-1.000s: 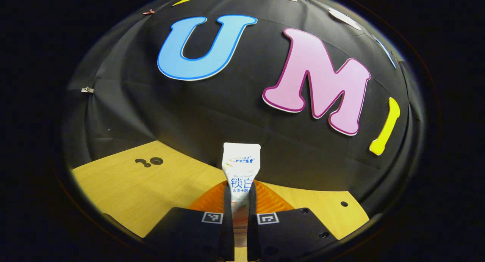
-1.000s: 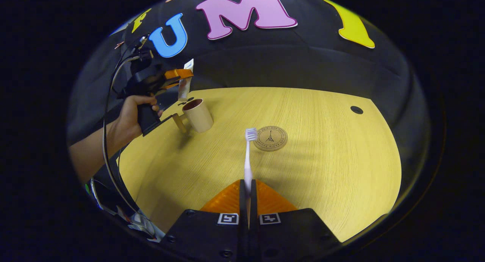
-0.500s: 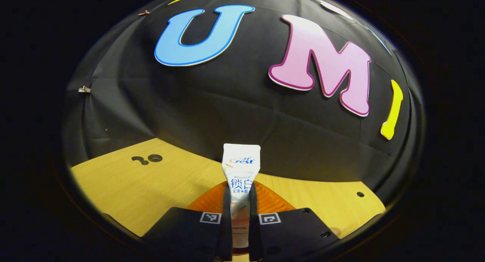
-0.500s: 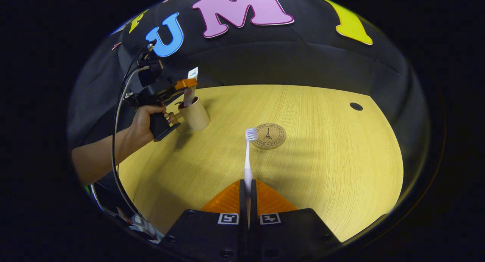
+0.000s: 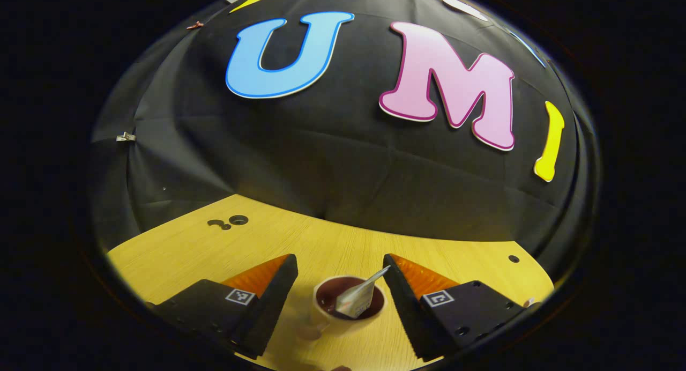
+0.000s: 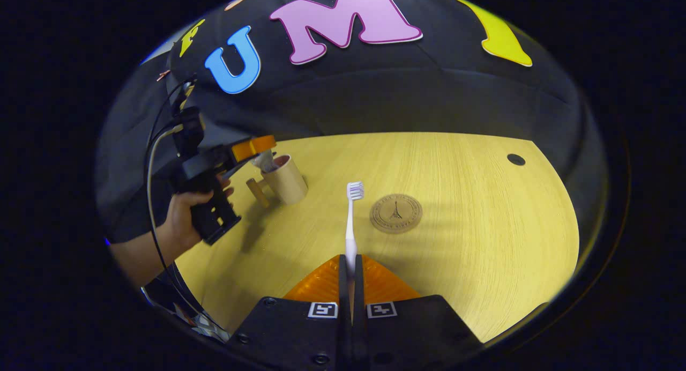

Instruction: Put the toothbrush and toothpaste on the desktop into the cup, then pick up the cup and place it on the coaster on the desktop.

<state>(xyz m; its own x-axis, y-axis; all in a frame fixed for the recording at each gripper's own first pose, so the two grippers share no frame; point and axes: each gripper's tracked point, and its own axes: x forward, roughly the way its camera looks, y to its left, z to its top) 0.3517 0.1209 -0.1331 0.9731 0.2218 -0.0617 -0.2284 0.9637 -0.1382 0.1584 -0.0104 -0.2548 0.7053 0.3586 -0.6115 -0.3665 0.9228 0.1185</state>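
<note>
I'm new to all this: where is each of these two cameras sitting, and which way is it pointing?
Left gripper view: rides on the left hand-held gripper, looking forward and down past its two spread fingers at the cup with the toothpaste inside, the booth wall behind.
Right gripper view: rides on the right hand-held gripper, looking across the desktop along the toothbrush clamped in its fingers, toward the coaster; a person's hand holds the left hand-held gripper over the cup.
Shared: cup, toothpaste, desktop, wall.
</note>
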